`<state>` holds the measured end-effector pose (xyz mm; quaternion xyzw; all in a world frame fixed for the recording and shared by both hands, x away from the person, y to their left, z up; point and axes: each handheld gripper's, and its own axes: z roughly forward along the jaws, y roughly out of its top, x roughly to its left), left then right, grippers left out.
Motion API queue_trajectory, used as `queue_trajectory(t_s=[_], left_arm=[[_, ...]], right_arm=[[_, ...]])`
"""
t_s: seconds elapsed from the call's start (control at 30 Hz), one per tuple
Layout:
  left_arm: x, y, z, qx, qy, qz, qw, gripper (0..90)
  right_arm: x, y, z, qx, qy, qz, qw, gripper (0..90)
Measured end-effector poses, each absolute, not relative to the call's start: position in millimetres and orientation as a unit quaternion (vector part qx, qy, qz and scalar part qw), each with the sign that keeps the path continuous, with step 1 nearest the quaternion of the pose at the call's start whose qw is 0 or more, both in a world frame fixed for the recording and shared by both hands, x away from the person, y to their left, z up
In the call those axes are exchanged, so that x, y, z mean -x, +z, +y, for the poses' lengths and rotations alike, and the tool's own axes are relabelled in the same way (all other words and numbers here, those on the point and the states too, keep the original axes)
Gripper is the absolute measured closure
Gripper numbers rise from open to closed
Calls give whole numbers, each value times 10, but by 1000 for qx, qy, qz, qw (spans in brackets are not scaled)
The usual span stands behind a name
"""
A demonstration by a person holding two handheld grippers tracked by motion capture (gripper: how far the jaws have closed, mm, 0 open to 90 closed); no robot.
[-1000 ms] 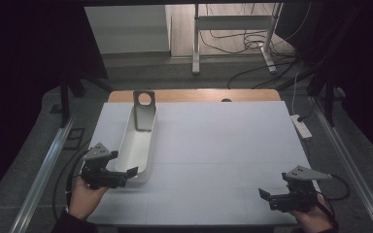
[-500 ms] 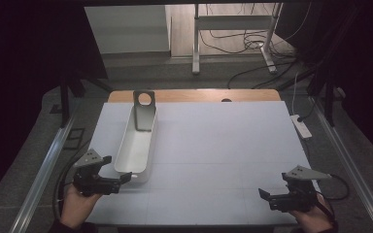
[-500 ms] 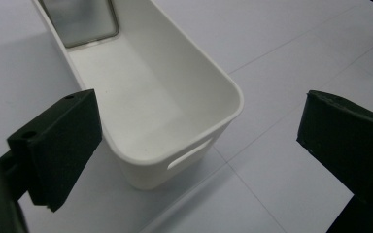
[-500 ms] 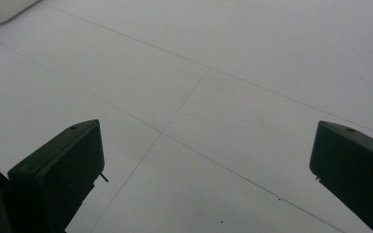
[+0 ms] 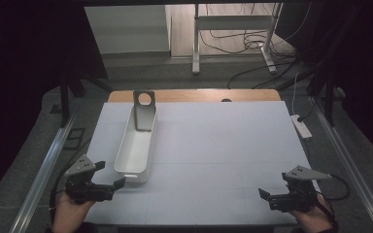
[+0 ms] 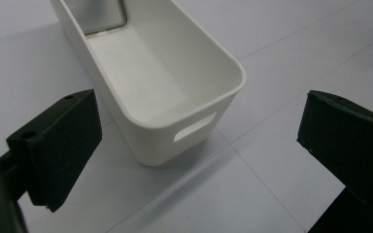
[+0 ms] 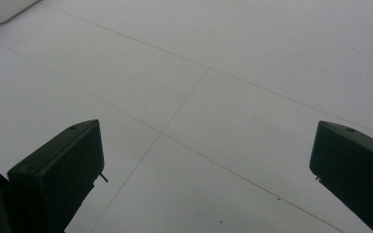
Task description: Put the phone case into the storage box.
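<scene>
Your left claw (image 5: 110,186) at near left corner of table (image 5: 213,145), jaws spread wide, gripping nothing, aimed at near end of white bin (image 5: 136,150), just short of it. Bin long, narrow, open-topped, lying along left side of table; handle slot in near end wall. Grey metal plate (image 5: 144,109) with round hole stands tilted at bin's far end. Your right claw (image 5: 272,195) at near right corner, jaws spread, nothing between, above bare table.

Bin (image 6: 165,92) smooth glossy white plastic; table (image 5: 223,145) matt white, wood far edge; fingers (image 6: 58,145) matt black
</scene>
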<state>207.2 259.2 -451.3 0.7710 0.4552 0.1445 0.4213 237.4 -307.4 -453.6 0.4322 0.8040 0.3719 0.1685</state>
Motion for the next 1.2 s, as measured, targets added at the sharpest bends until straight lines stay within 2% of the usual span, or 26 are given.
queue_trajectory(t_s=[1.2], left_arm=[[-1749, -4652, 2814, -761, 151, 469, 422, 16]], right_arm=[[-2370, -4534, -3074, -433, 371, 803, 172, 0]])
